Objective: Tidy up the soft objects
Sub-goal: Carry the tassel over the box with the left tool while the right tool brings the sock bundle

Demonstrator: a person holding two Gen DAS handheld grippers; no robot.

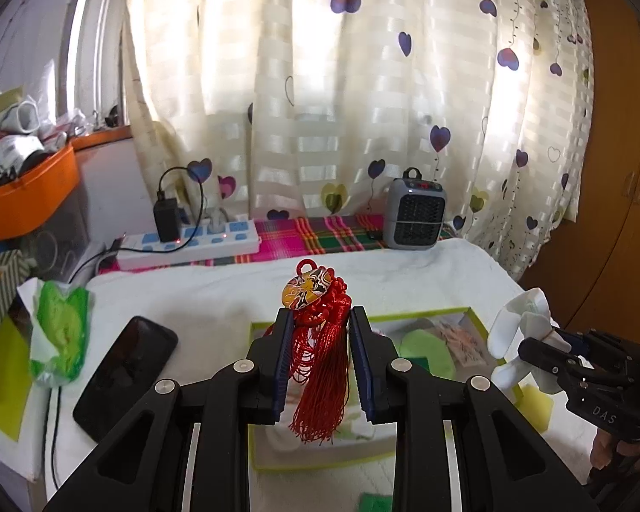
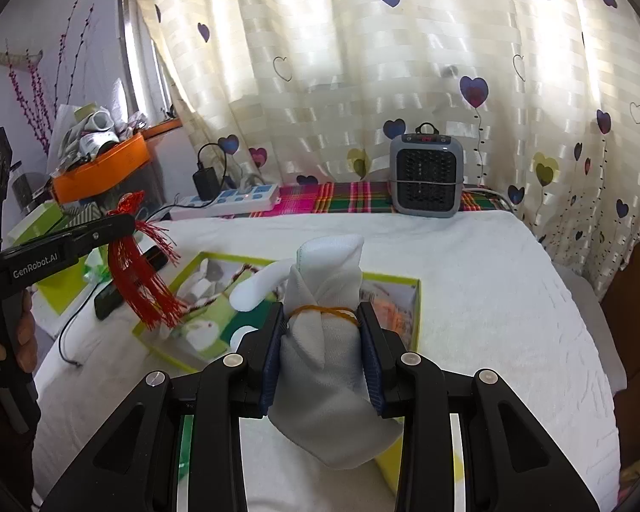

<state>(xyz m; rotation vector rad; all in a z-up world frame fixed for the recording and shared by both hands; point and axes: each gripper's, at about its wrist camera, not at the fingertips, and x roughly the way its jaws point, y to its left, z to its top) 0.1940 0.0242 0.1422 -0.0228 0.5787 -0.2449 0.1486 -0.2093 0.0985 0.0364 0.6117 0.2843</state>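
My left gripper (image 1: 320, 320) is shut on a red tassel ornament (image 1: 320, 367) with a painted mask disc at its top, held above a green-rimmed box (image 1: 475, 318) on the white towel. In the right wrist view the left gripper (image 2: 126, 224) and the tassel (image 2: 143, 281) hang at the left over the box (image 2: 399, 283). My right gripper (image 2: 322, 320) is shut on a white cloth bundle (image 2: 324, 298) tied with an orange rubber band, also held above the box. In the left wrist view the right gripper (image 1: 546, 343) and the bundle (image 1: 518, 320) show at the right.
A black phone (image 1: 126, 369) and a green tissue pack (image 1: 59, 333) lie left of the box. A grey heater (image 1: 414, 213) and a white power strip (image 1: 187, 245) stand at the back by the curtain. An orange basket (image 1: 25, 187) of clutter sits far left.
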